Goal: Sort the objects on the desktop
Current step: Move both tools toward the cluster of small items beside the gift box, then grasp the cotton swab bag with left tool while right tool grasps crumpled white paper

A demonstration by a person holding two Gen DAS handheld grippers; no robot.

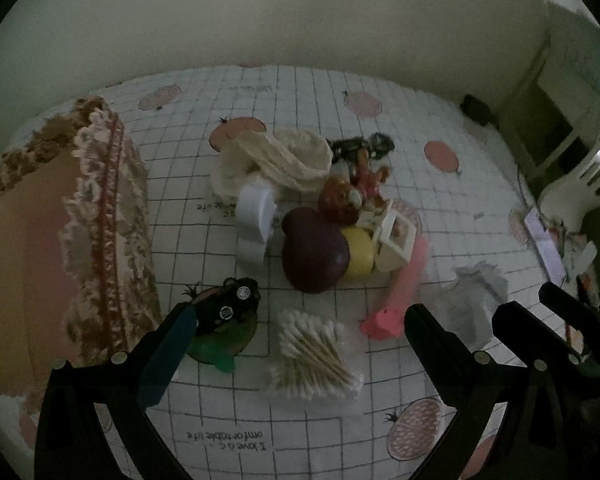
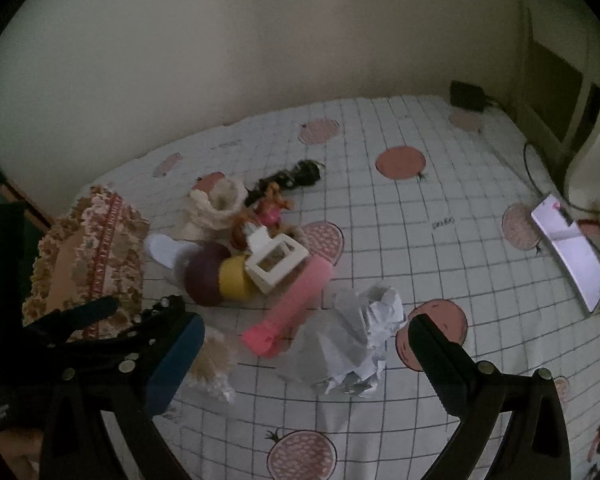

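Left wrist view: the left tool (image 1: 296, 320) hangs spread wide, empty, over cotton swabs (image 1: 314, 354) on the checked table (image 1: 440, 216), a toy car (image 1: 230, 308) at nine o'clock. Right tool (image 2: 306, 344), likewise released, frames crumpled paper (image 2: 354, 340); the toy pile (image 2: 244, 248) lies at eleven o'clock.

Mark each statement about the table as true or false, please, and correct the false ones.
1. Both hand-held grippers, left and right, are open and hold nothing. True.
2. The pack of cotton swabs lies between the left hand-held gripper's fingers in its own view. True.
3. The crumpled white paper sits inside the fabric-covered box. False: it lies on the checked tablecloth, apart from the box.
4. The pink stick-shaped object stands upright. False: it lies flat.
5. The black toy car lies on a green object. True.
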